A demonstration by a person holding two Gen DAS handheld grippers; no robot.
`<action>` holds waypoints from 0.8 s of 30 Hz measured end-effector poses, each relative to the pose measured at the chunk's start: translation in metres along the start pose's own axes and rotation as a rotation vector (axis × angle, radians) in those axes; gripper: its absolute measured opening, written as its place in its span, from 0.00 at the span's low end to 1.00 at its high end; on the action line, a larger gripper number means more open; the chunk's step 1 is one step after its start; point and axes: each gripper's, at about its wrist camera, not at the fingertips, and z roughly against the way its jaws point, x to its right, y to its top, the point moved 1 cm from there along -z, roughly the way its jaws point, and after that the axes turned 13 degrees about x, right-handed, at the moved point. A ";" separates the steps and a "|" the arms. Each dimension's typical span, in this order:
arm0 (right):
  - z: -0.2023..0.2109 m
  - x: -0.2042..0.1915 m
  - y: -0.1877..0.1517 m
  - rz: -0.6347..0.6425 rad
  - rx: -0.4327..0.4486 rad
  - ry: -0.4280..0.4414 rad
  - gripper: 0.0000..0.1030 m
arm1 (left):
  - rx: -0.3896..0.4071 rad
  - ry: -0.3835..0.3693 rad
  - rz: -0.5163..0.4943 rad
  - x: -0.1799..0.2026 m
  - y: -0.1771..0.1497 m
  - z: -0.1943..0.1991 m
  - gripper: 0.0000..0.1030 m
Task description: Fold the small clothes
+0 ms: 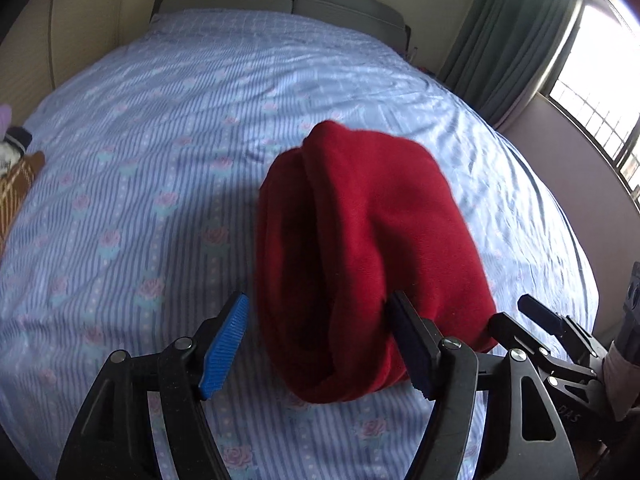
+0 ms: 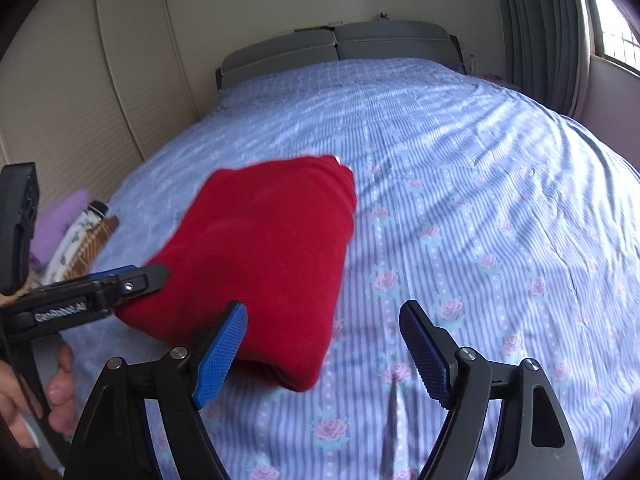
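Red garment (image 1: 360, 248): a small fleece-like piece, folded into a compact bundle, is being shown lying on the bed (image 1: 160, 140) at its near edge, within reach of both tools.

Left wrist view: the left gripper (image 1: 320, 348) is being held with its jaws wide apart, astride the near end of the bundle; neither pad is seen pressing on the cloth, so nothing is being gripped. The layered fold edges are being presented toward this camera, which suggests the fold is judged complete. The right gripper (image 1: 520, 316) is being seen just beside the bundle's right flank.

Right wrist view: the right gripper (image 2: 322, 350) is being held with jaws well apart and empty, its left pad just beside the garment's near corner. A pile of other clothes (image 2: 76, 232) is being kept at the bed's left edge, probably as finished or waiting items.
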 end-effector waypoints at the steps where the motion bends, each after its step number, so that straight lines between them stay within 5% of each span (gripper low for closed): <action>1: -0.003 0.001 -0.003 0.001 -0.013 -0.004 0.76 | -0.010 0.004 0.006 -0.004 -0.003 -0.004 0.70; 10: -0.018 0.014 -0.021 -0.012 -0.055 -0.025 0.90 | -0.016 0.002 0.014 -0.007 -0.018 -0.023 0.72; 17: -0.013 0.019 -0.010 -0.072 -0.077 0.021 0.90 | -0.011 -0.048 0.126 -0.020 -0.005 -0.004 0.76; 24: -0.030 0.049 0.026 -0.304 -0.153 0.143 0.91 | -0.144 -0.086 0.271 -0.031 0.007 -0.007 0.76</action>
